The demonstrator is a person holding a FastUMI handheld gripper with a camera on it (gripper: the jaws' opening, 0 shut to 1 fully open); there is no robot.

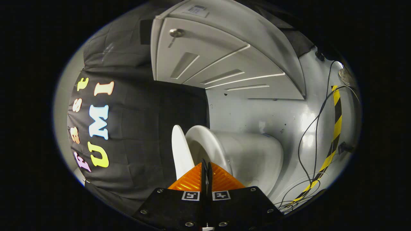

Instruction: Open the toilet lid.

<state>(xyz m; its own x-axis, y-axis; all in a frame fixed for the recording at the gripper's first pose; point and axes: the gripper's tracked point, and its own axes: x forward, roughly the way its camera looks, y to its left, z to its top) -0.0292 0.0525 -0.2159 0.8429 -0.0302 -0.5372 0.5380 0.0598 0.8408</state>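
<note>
The view is rolled on its side. The white toilet (253, 157) stands on the grey floor, its bowl just beyond my fingers. Its white lid (180, 150) shows edge-on, swung away from the seat rim (205, 141) with a wedge-shaped gap between them. My gripper (206, 164) points into the base of that gap, its orange fingers (192, 181) pressed flat together. I see nothing held between them. Whether a finger touches the lid I cannot tell.
A white panelled door (205, 57) with a round metal knob (176, 32) stands beyond the toilet. Black cables (308, 134) and a yellow-black striped tape line (335, 128) run across the glossy grey floor (257, 112). The black cloth wall (144, 128) is close beside the lid.
</note>
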